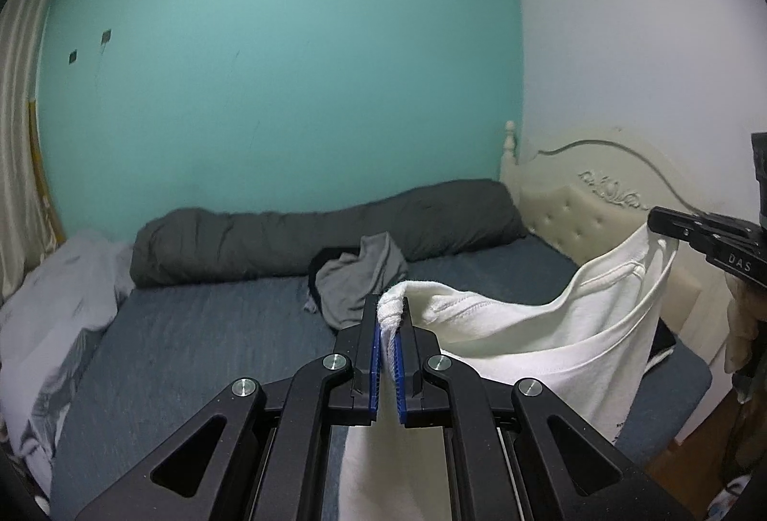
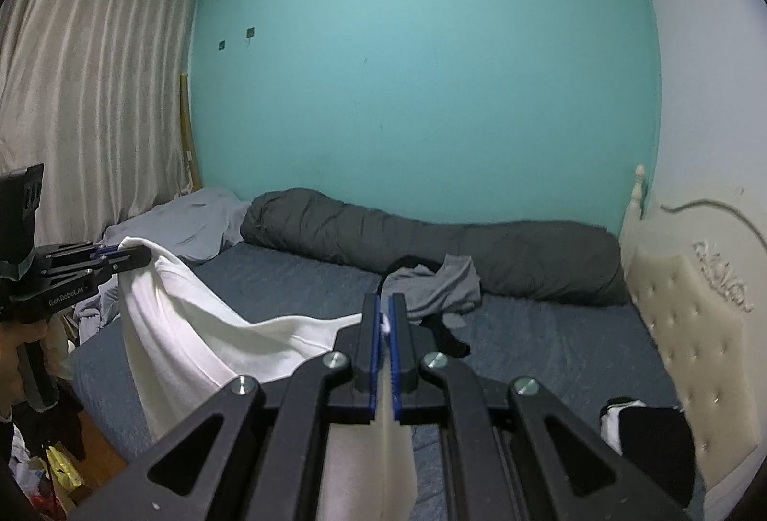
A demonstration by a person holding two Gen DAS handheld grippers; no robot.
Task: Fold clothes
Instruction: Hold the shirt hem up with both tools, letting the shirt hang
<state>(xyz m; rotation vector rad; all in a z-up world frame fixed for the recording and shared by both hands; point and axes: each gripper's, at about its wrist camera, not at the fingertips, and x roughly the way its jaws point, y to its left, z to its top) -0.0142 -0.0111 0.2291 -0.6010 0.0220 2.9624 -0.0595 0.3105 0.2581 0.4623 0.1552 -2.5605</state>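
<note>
1. Above the blue mattress (image 1: 201,343), a white garment (image 1: 551,329) hangs stretched between both grippers, sagging in the middle.
2. Left gripper (image 1: 389,319): jaws clamped on a bunched white corner of the garment.
3. Right gripper (image 2: 384,324): jaws pressed together on the opposite edge; cloth drapes below.
4. On the mattress: crumpled grey garment (image 1: 357,276) beside a rolled dark duvet (image 1: 326,228) along the teal wall.
5. Containers: cannot identify any; black-and-white clothing (image 2: 647,434) lies near the headboard (image 2: 690,329).

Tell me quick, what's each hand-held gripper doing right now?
Left hand-held gripper: closed on the white garment.
Right hand-held gripper: closed on the same white garment.
</note>
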